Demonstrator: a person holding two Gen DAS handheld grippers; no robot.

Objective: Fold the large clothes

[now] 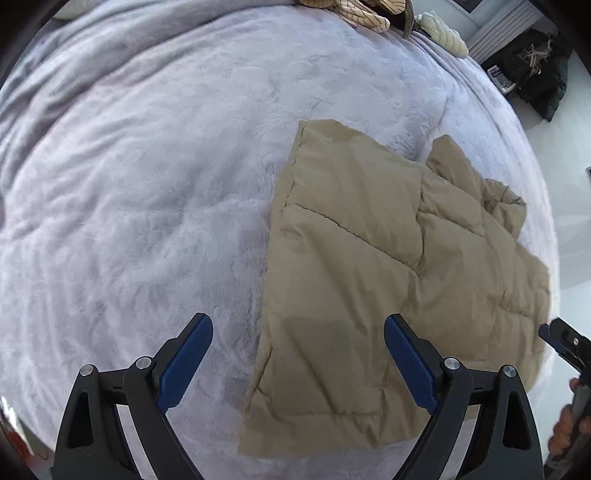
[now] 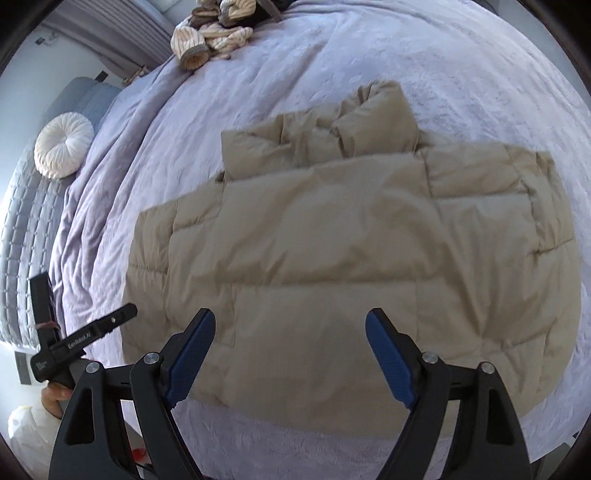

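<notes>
A tan quilted puffer jacket lies folded flat on a lavender plush blanket. In the right wrist view the jacket fills the middle, its collar and a folded sleeve bunched at the far edge. My left gripper is open and empty, hovering above the jacket's left edge. My right gripper is open and empty, above the jacket's near part. The other gripper shows at the right edge of the left wrist view and at the left of the right wrist view.
A pile of striped cream clothes lies at the far end of the bed; it also shows in the left wrist view. A round white cushion rests on a grey quilted surface. Dark items sit on the floor beside the bed.
</notes>
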